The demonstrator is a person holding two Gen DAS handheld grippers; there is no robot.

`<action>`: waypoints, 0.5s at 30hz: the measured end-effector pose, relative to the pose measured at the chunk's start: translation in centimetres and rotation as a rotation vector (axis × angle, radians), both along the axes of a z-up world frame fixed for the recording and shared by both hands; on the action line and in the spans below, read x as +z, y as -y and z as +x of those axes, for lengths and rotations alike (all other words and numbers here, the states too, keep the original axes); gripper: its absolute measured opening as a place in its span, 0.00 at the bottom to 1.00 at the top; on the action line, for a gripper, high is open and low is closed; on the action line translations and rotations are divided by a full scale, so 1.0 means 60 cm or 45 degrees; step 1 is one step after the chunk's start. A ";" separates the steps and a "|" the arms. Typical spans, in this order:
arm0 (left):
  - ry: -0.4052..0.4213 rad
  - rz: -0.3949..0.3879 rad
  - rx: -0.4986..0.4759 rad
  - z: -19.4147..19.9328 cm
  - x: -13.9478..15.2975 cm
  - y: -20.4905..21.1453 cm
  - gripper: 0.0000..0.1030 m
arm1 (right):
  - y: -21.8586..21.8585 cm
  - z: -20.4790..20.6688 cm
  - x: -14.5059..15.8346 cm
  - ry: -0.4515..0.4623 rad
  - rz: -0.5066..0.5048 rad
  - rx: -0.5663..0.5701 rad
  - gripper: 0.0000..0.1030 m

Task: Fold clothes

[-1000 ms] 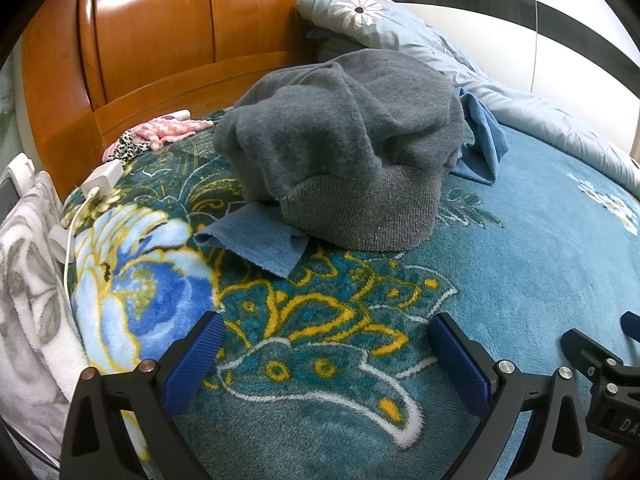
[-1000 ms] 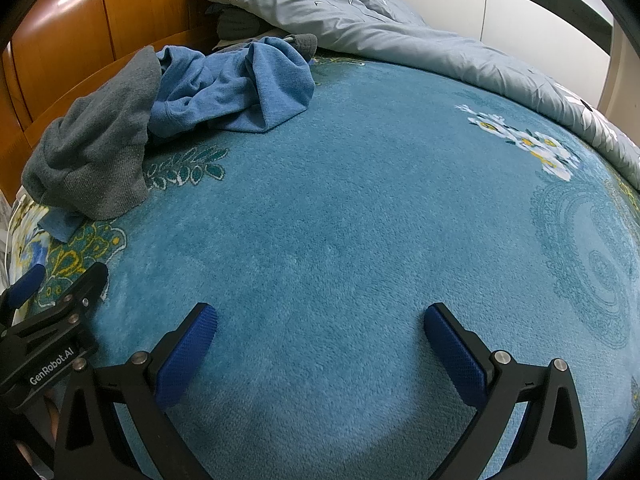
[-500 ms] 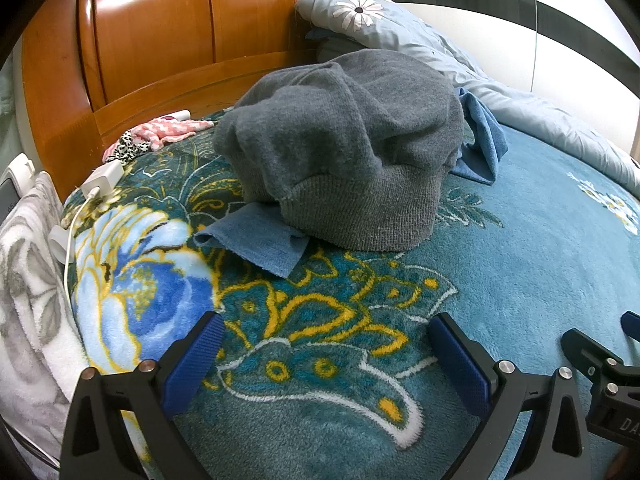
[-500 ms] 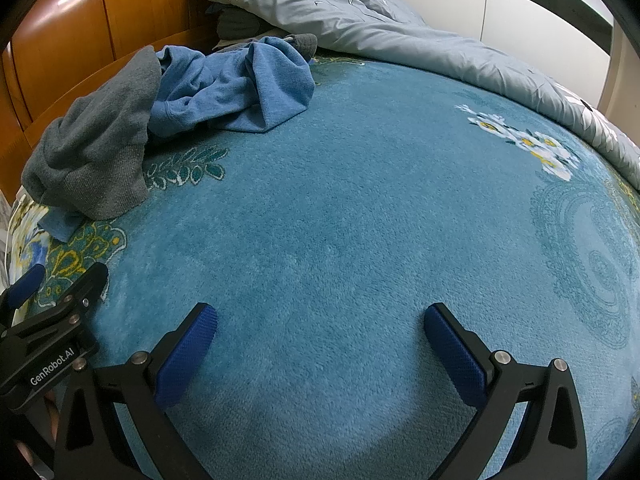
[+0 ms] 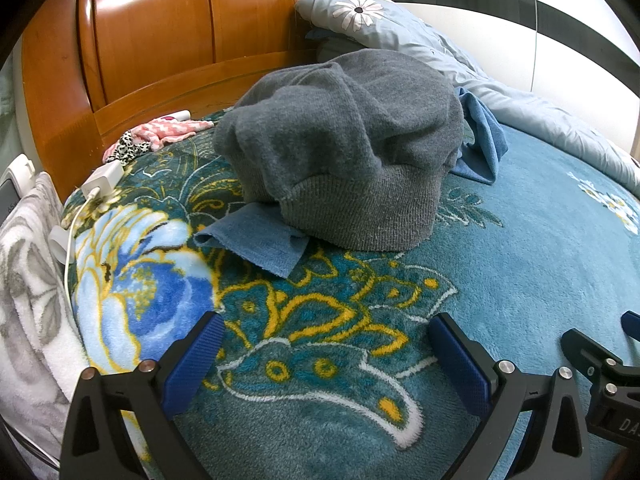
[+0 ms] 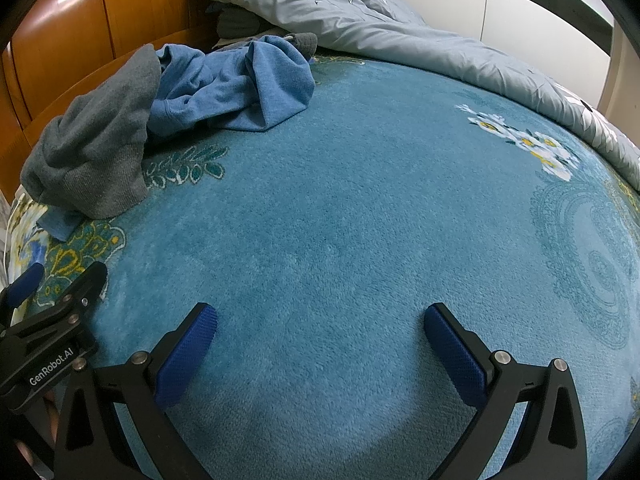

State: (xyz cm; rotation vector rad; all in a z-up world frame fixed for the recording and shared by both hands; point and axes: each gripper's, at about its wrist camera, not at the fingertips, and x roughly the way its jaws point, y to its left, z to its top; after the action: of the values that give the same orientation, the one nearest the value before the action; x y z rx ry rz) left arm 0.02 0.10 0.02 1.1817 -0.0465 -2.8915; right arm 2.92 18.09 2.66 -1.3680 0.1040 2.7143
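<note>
A crumpled grey knitted sweater [image 5: 344,148] lies in a heap on the teal bedspread [image 5: 520,264], on top of a crumpled blue garment [image 5: 256,240]. In the right wrist view the grey sweater [image 6: 96,152] sits at the far left with the blue garment [image 6: 240,88] bunched beside it. My left gripper [image 5: 324,360] is open and empty, low over the bedspread in front of the heap. My right gripper [image 6: 320,344] is open and empty over bare bedspread [image 6: 380,220], to the right of the left gripper.
A wooden headboard [image 5: 160,48] stands behind the heap. A light grey-blue duvet [image 6: 400,32] with daisy prints runs along the far side. A pink cloth [image 5: 172,130], a white charger with cable [image 5: 102,182] and a grey-white towel [image 5: 28,300] lie at the left edge.
</note>
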 end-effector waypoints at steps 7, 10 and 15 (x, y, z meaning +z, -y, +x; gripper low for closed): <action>0.000 -0.001 0.000 0.000 0.000 0.000 1.00 | 0.001 -0.001 0.001 -0.001 -0.001 0.000 1.00; 0.000 -0.001 0.001 0.000 0.000 0.000 1.00 | 0.001 0.000 0.001 -0.001 -0.001 0.000 1.00; 0.000 -0.001 0.002 0.000 0.000 -0.001 1.00 | 0.001 -0.002 0.001 0.000 -0.001 0.000 1.00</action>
State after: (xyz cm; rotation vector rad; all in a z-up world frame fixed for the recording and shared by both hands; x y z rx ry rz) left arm 0.02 0.15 0.01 1.1817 -0.0471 -2.8899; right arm 2.82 18.04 2.72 -1.3678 0.1044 2.7150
